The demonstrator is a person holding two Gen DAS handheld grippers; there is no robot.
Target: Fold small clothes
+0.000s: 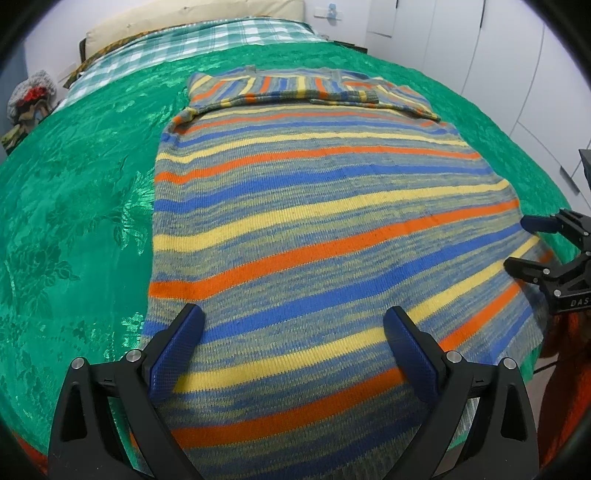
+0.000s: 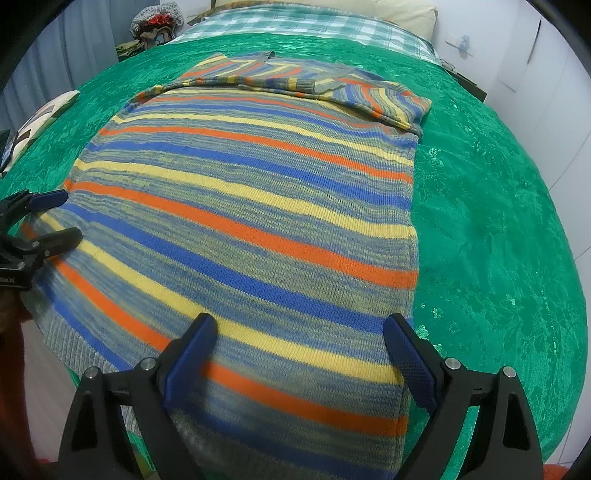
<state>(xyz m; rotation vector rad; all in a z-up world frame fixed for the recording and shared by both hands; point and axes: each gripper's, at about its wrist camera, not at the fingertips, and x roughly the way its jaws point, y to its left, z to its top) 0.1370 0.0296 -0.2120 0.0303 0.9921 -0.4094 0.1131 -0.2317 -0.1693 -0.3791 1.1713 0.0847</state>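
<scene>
A knitted sweater [image 1: 314, 206] [image 2: 258, 206] with blue, yellow and orange stripes lies flat on the green bedspread [image 1: 74, 184]. Its sleeves [image 1: 295, 92] [image 2: 295, 83] are folded across the far chest end. My left gripper [image 1: 293, 317] hovers open over the near left part of the hem, with nothing pinched between its blue pads. My right gripper [image 2: 300, 323] stands open over the near right part of the hem, its right finger close to the sweater's side edge. Each gripper also shows in the other view: the right gripper [image 1: 521, 243] and the left gripper [image 2: 70, 216], both with jaws apart at the sweater's edge.
A green-and-white checked blanket [image 1: 221, 37] and a cream pillow [image 2: 406, 14] lie at the head of the bed. A bundle of knitted things [image 1: 33, 92] sits at the far corner. White cupboard doors [image 1: 480, 55] stand along one side. A patterned flat item [image 2: 40, 114] rests on the bedspread's edge.
</scene>
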